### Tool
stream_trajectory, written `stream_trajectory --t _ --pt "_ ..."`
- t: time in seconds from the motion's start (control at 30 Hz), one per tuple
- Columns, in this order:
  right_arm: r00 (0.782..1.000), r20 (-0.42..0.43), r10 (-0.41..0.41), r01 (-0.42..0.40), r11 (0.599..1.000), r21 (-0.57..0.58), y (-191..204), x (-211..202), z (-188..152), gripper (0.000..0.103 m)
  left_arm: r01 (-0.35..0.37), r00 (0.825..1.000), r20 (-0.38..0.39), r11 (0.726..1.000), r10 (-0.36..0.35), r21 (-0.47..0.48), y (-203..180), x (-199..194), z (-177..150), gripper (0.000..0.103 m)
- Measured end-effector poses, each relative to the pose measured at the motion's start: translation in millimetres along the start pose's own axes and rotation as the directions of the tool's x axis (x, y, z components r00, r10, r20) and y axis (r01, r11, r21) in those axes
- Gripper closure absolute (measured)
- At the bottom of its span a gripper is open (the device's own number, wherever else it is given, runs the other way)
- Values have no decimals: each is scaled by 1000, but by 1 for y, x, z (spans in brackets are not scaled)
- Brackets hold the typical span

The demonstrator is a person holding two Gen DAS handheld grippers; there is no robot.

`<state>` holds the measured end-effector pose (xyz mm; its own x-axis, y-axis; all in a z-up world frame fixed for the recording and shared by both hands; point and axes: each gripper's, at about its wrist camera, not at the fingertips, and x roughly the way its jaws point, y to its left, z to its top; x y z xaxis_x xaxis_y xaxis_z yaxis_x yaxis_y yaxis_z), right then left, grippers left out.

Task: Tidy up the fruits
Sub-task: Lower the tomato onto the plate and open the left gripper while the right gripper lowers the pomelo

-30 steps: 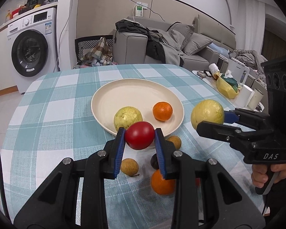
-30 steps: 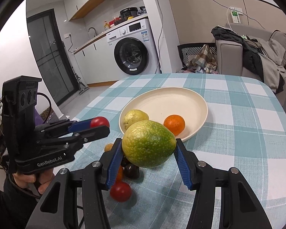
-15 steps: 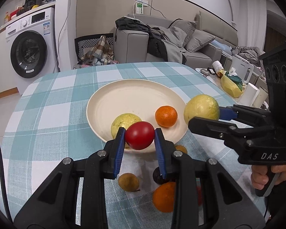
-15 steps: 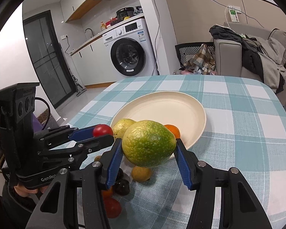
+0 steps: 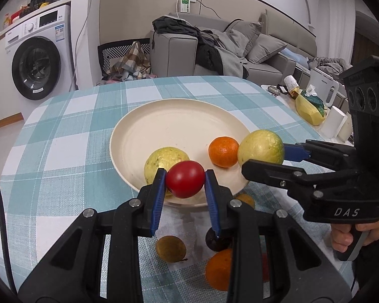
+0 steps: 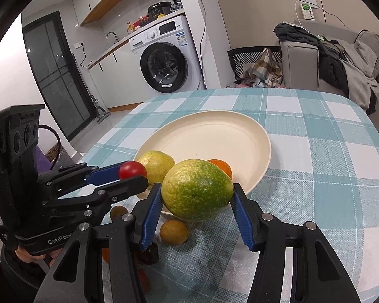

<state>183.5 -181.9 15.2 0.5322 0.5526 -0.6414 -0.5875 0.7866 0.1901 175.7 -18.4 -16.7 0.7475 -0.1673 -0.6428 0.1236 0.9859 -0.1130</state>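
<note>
Red tomato (image 5: 185, 182) clamped | dark fruit (image 5: 216, 240), perhaps plum, clearer left-wrist

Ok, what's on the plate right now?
On the plate lie a yellow-green guava and an orange. The held tomato covers part of the guava and the near rim.

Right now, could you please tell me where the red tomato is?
The red tomato is clamped in the left tongs, at the plate's near rim, in front of the yellow guava lying on it.
</note>
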Motion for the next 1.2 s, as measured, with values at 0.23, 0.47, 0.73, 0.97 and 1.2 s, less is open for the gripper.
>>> stream_trajectory --t 0.23,0.47,0.73,0.97,1.2 --pt "999 -32 -4 4 1000 -10 3 9 0 48 -7 1000 -21 1000 8 12 0 5 -3 75" --pt "999 -36 -12 12 1000 -13 3 16 1 48 -16 999 -31 1000 17 8 4 11 -2 76" --pt "999 -35 -18 17 1000 -13 3 18 2 48 -28 999 -41 1000 28 11 6 20 1 76" --pt "999 -25 -28 28 1000 -6 0 20 7 48 -27 998 -50 1000 27 -5 10 23 1 76" --pt "998 -36 -55 54 999 -3 -6 30 13 48 -22 999 -46 1000 22 -10 11 22 1 76"
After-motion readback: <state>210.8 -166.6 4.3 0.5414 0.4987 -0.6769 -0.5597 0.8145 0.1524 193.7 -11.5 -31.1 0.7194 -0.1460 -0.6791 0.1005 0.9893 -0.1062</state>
